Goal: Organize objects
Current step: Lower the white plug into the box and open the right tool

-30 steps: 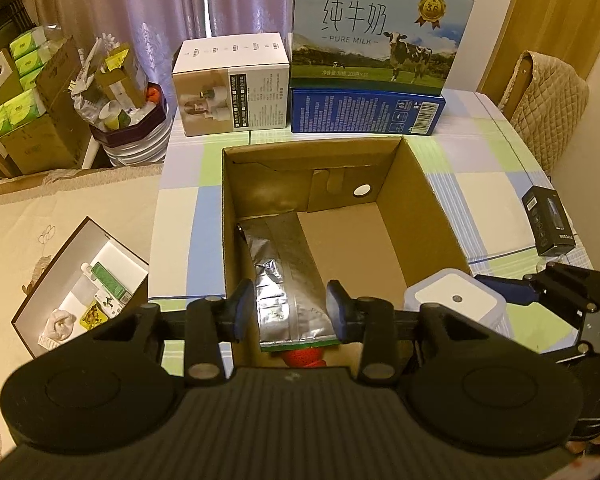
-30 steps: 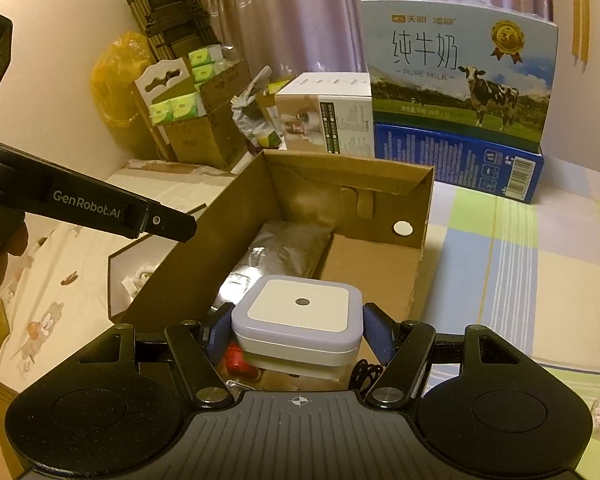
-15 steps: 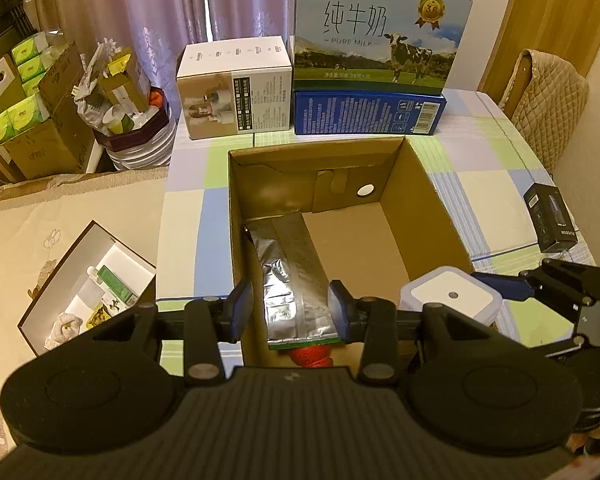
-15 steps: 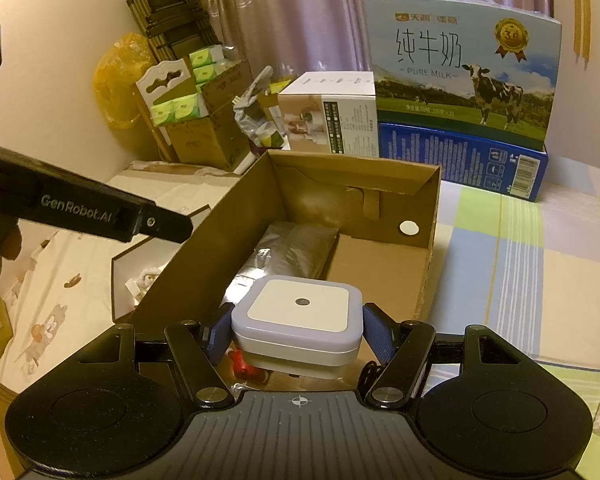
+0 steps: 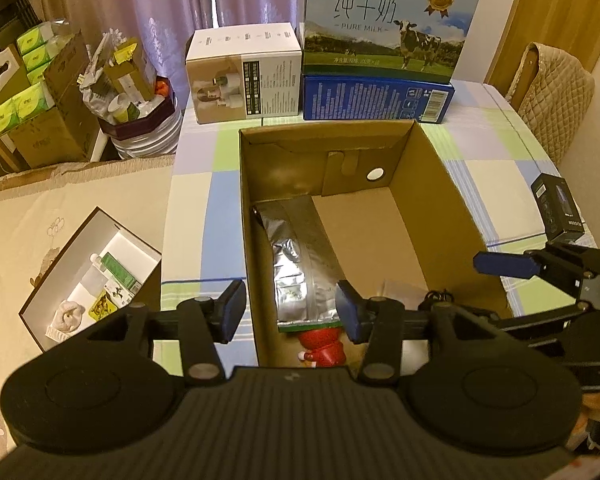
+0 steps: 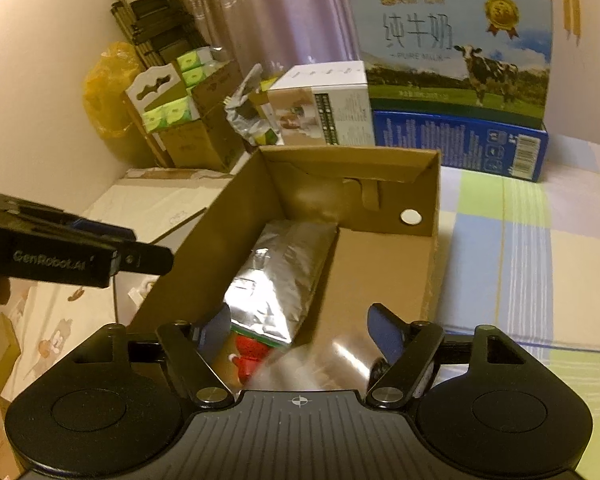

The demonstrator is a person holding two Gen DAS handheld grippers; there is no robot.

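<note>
Hovering over the cardboard box (image 6: 428,200), the right gripper (image 6: 300,332) is standing spread and empty above a blurred pale object (image 6: 296,368), seemingly just dropped beside the foil pouch (image 6: 276,280); the left gripper (image 5: 290,310) is likewise holding apart.

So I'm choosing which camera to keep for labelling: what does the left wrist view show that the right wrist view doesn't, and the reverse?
Only the left wrist view shows the small black box on the tablecloth, the quilted chair back and the open white tray of small items. Only the right wrist view shows the yellow bag and the folded black cart. Both share the cardboard box, the silver foil pouch, the red item beneath it and the milk carton.
</note>
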